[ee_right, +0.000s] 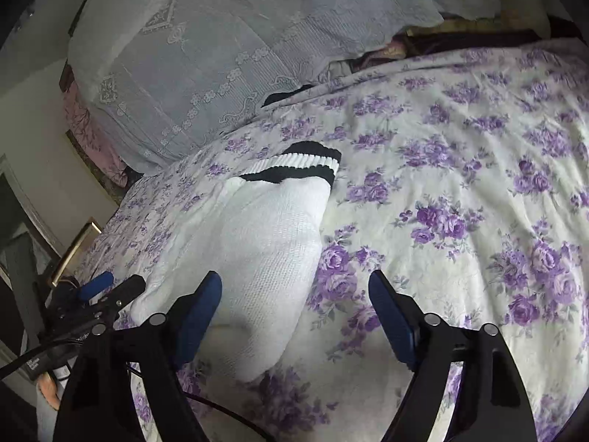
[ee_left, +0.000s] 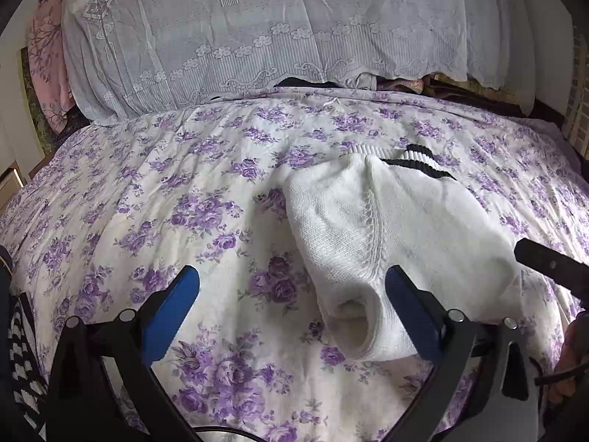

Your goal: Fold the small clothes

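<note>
Garment: a white knitted garment with 2 black stripes on its ribbed band [ee_left: 371,228] lies folded over on the bed's white quilt printed with purple roses [ee_left: 154,199], striped band at the far end, an open cuff at the near end.
Why it lies so: judged, a fold has been laid and let go, so the knit rests under its own weight.
Left tool [ee_left: 292,287]: blue-padded jaws stand wide, nothing gripped; the near cuff sits between them, closer to the right pad.
Right tool [ee_right: 294,296]: jaws spread apart and empty, just off the garment's near right edge, left pad over the knit.
Far end: a pale lace cover [ee_left: 257,37] drapes piled bedding.
</note>
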A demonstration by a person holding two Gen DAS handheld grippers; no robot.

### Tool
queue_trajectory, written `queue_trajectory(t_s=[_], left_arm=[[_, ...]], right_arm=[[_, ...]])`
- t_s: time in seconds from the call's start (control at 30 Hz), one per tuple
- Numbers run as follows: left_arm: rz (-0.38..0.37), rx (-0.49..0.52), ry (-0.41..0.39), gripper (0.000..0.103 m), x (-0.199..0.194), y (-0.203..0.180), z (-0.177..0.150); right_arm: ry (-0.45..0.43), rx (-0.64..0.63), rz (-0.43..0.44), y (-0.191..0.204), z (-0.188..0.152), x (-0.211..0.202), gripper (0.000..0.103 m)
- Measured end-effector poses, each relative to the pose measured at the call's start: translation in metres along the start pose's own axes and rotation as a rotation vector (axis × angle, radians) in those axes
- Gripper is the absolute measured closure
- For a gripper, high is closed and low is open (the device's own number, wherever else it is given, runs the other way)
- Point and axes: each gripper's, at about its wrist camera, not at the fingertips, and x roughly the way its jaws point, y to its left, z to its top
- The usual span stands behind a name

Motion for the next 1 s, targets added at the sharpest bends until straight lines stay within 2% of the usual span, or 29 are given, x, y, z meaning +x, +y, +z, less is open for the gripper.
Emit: queue_trajectory(t_s=[0.03,0.1,0.13,0.17,0.23,0.3,0.37,0.4,0.47,0.53,0.57,0.6,0.67,0.7,0.83,0.9,1.0], left_arm=[[-0.005,0.003,0.027,0.004,0.004,0.0,-0.002],[0.007,0.025,0.119,0.004,0.025,-0.003,-0.01],[0.001,0.028,0.163,0.004,0.036,-0.004,-0.013],[-0.018,0.005,0.173,0.004,0.039,-0.001,-0.015],[-0.042,-0.021,0.167,0.004,0.036,0.004,-0.013],[-0.056,-0.04,0.14,0.005,0.028,0.007,-0.013],[-0.11,-0.058,0.096,0.005,0.015,0.009,-0.011],[-0.136,-0.067,0.079,0.005,0.01,0.01,-0.011],[-0.126,-0.054,0.089,0.005,0.013,0.008,-0.012],[-0.082,-0.03,0.186,0.004,0.037,0.003,-0.016],[-0.11,-0.049,0.228,0.004,0.047,0.004,-0.019],[-0.134,-0.079,0.231,0.004,0.047,0.009,-0.018],[-0.162,-0.113,0.219,0.004,0.042,0.017,-0.017],[-0.167,-0.127,0.21,0.004,0.039,0.019,-0.017],[-0.241,-0.141,0.17,0.005,0.024,0.024,-0.014],[-0.285,-0.159,0.183,0.005,0.024,0.029,-0.016],[-0.312,-0.199,0.227,0.004,0.029,0.036,-0.021]], right_arm=[[0.015,-0.032,-0.004,0.006,-0.003,0.001,0.025],[0.105,-0.084,-0.064,0.014,-0.009,0.015,0.027],[0.14,-0.072,-0.063,0.011,-0.009,0.022,0.027],[0.147,-0.043,-0.042,0.006,-0.007,0.023,0.027],[0.132,-0.012,-0.02,-0.001,-0.009,0.019,0.029],[0.076,-0.036,-0.026,0.005,-0.01,0.007,0.029],[0.011,-0.08,-0.018,0.015,-0.01,-0.006,0.028],[0.005,-0.101,-0.01,0.019,-0.011,-0.008,0.028],[0.064,-0.131,-0.034,0.024,-0.015,0.003,0.027],[0.173,-0.099,-0.05,0.017,-0.015,0.025,0.022],[0.186,-0.072,-0.024,0.012,-0.015,0.027,0.02],[0.18,-0.058,-0.007,0.01,-0.015,0.025,0.02],[0.18,-0.066,0.003,0.013,-0.017,0.023,0.007],[0.189,-0.082,0.01,0.016,-0.019,0.024,0.003],[0.208,-0.1,0.008,0.018,-0.023,0.022,0.003],[0.2,-0.062,0.046,0.012,-0.024,0.017,0.003],[0.185,0.015,0.139,-0.002,-0.025,0.009,0.003]])
